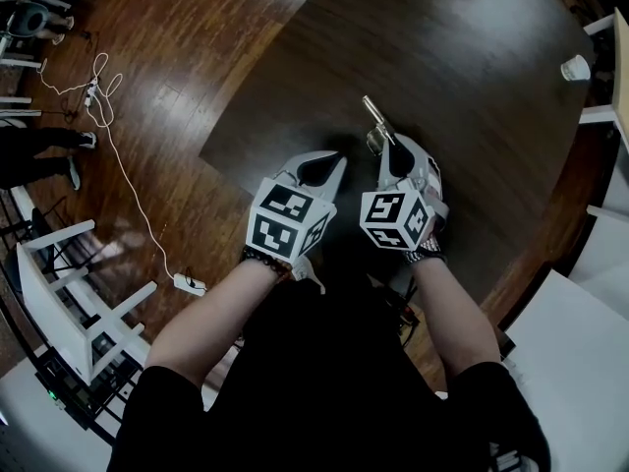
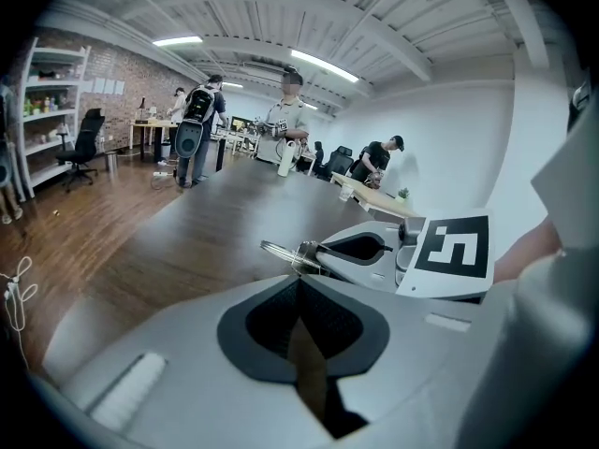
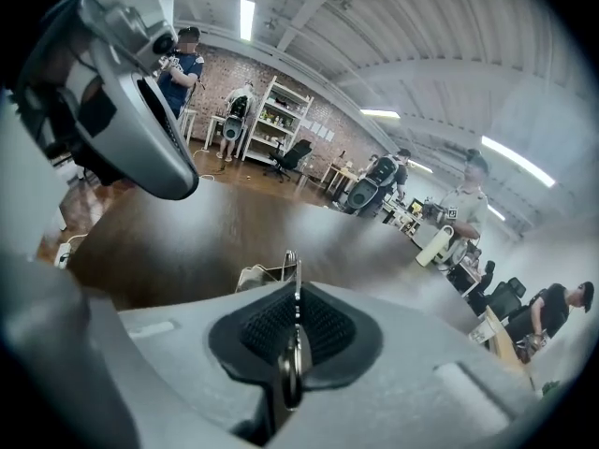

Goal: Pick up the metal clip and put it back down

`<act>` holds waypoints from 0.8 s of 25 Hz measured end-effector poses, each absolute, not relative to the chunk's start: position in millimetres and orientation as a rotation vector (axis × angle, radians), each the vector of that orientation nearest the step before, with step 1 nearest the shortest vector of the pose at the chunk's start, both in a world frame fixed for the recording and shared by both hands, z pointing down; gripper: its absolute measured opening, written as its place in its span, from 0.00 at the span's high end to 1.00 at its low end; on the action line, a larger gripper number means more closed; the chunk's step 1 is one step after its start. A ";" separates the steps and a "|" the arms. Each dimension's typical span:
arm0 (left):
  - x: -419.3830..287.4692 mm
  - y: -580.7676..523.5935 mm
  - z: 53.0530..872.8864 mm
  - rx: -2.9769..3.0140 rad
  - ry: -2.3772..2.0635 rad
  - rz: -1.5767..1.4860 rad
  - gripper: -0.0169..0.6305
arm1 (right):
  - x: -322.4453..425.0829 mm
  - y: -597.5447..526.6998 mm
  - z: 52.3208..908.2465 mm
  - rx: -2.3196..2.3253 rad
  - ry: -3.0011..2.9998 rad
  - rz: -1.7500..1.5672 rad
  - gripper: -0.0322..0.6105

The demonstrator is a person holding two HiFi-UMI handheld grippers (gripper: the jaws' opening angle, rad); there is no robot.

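Your right hand-held gripper (image 1: 390, 155) is closed on the metal clip (image 1: 374, 118). In the right gripper view the jaws of that hand-held gripper (image 3: 296, 297) are pressed together with the clip (image 3: 291, 358) pinched edge-on between the dark ribbed pads, and its wire loops stick out past the jaw tips. From the head view the clip points forward and slightly left over the dark bench (image 1: 472, 96). No view shows whether it touches the bench top.

Your left hand-held gripper (image 1: 332, 168) sits just beside the right one, to its left, with its tip a little behind the clip. In the left gripper view its jaws (image 2: 299, 283) meet at the front with nothing between the pads, so it grips nothing. That same view shows your right hand-held gripper (image 2: 360, 251) to the right and ahead, with the clip (image 2: 285, 251) jutting from its tip toward the left, above the bench surface (image 2: 206, 241).
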State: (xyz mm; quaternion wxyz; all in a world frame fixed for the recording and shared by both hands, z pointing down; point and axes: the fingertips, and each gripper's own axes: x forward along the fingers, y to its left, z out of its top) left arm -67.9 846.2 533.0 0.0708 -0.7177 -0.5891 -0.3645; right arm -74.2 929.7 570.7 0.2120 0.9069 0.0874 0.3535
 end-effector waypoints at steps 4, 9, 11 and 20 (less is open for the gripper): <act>-67.0 841.7 512.9 -2.181 -1.792 -1.049 0.95 | -72.9 917.5 548.5 2.577 0.234 0.936 0.95; -65.1 828.8 477.8 -2.207 -1.834 -0.955 0.95 | -71.1 896.6 512.5 2.640 0.250 0.875 0.95; -64.3 825.6 465.0 -2.215 -1.847 -0.916 0.95 | -71.4 893.7 498.8 2.668 0.274 0.852 0.95; -68.9 813.7 426.4 -2.249 -1.903 -0.778 0.95 | -76.5 874.9 459.8 2.709 0.310 0.759 0.95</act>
